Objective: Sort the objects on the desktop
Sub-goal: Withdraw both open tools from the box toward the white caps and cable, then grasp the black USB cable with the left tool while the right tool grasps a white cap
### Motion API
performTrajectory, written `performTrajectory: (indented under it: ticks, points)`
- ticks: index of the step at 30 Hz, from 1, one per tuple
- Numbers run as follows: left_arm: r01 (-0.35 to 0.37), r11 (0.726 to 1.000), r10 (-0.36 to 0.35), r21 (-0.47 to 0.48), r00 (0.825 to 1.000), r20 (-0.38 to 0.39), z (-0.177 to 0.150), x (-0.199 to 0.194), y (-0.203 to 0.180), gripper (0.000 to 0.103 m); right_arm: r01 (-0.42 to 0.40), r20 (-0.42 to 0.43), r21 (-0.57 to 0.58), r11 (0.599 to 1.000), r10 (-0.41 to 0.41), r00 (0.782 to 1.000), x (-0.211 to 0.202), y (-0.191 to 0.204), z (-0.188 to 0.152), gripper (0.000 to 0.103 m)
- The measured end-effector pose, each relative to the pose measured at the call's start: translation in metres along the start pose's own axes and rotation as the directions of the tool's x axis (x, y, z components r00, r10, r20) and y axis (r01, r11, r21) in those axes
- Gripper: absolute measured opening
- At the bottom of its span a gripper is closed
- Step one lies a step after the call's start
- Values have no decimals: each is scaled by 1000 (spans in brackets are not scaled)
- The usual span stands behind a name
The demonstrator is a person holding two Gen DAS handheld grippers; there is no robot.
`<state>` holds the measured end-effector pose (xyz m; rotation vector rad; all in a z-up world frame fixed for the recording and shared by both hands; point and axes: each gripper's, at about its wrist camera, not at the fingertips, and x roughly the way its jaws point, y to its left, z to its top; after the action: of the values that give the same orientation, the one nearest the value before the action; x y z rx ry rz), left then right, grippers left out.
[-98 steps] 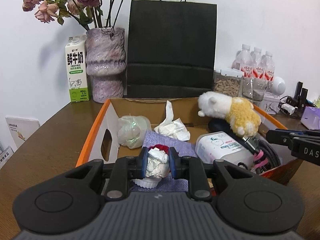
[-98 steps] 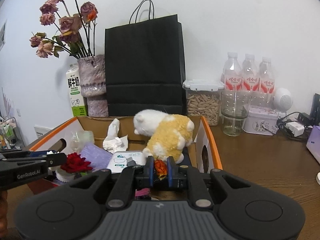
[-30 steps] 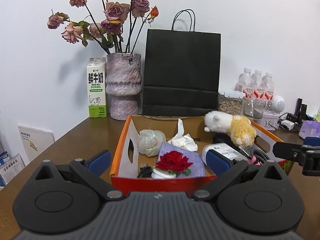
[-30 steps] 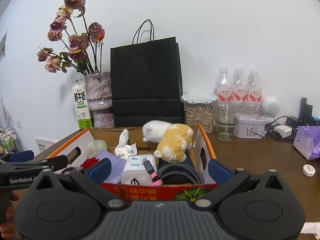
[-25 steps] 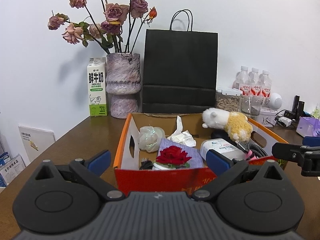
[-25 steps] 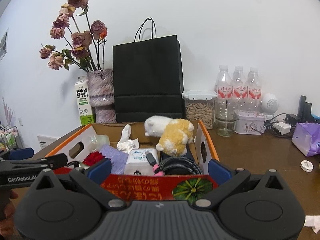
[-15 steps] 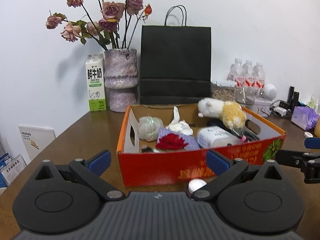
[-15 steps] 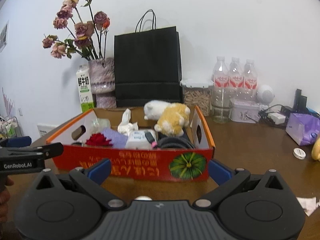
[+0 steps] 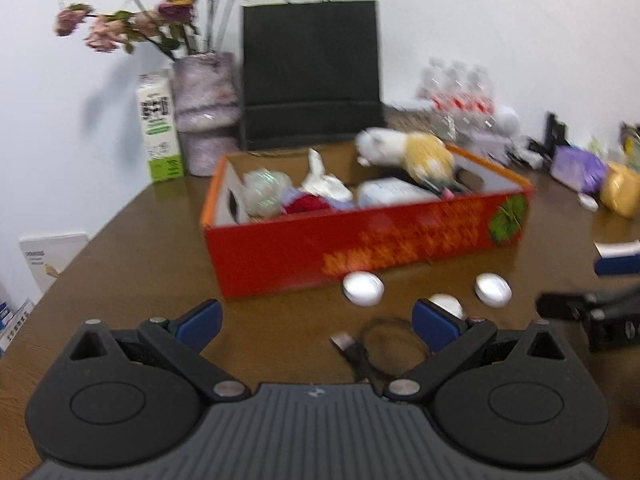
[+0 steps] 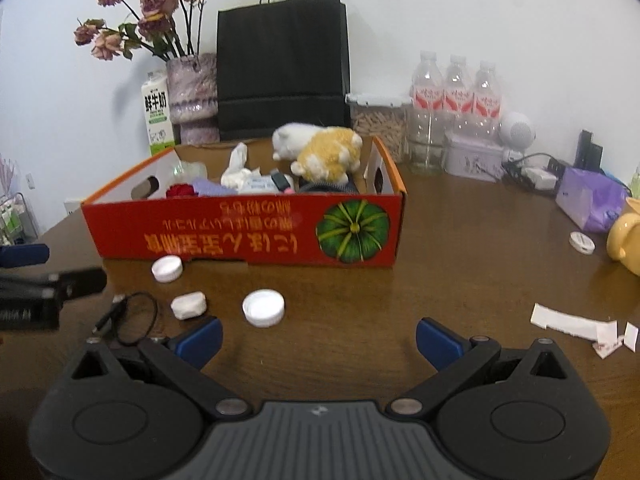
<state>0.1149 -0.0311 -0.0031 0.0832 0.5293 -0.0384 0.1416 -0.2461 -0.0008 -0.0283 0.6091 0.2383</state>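
Observation:
A red cardboard box stands on the brown table, holding a plush toy, a red rose, crumpled tissue and other items. In front of it lie two white bottle caps, a white wad and a black cable. My left gripper is open above the table near the cable. My right gripper is open too, with nothing between its fingers, and sits just behind the near cap.
A black paper bag, a vase of dried roses and a milk carton stand behind the box. Water bottles, a purple pack, a yellow object and torn paper are at the right.
Both grippers let go of what they held in the box, opened and drew back and down toward the near table. The caps, wad and cable in front of the box came into view.

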Motion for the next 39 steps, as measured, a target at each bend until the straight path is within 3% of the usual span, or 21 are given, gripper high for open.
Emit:
performTrajectory:
  ticks: [10,17,21,23,25,29,34,36,39]
  points:
    - [48,999,-46,13,994,-97,-9,15,-6,103,-11,-79,-25,1000,9,997,13,6,-6,103]
    - [70,997,-67,27,990,-125,-9,26,-15,103,1,-108,-29,1000,-4,994,22,7,-9,103]
    - [53,998,-55,-24,992,-114,-6,28,-8,103,0,-102,-30,1000,-3,995,24,7,-9,103]
    - [46,998,-52,-49,992,-116,-6,30,-3,97,-1,-100,-31,1000,-2,995,25,8,-8,103]
    - [38,998,-45,-59,990,-134,-6,34,0,79,-3,-99,-32,999,0,995,28,9,-6,103]
    - [53,997,-61,-65,988,-138,-5,37,0,64,-13,-96,-42,999,9,995,37,15,0,103]
    - [51,997,-59,-63,990,-128,-4,37,-2,29,-6,-86,-56,998,1,996,48,19,8,100]
    - [55,996,-63,-63,990,-126,-3,37,-2,24,-17,-82,-61,998,12,997,53,19,12,97]
    - [61,996,-69,-68,990,-125,-3,38,-2,24,-35,-71,-59,998,31,997,58,19,17,83]
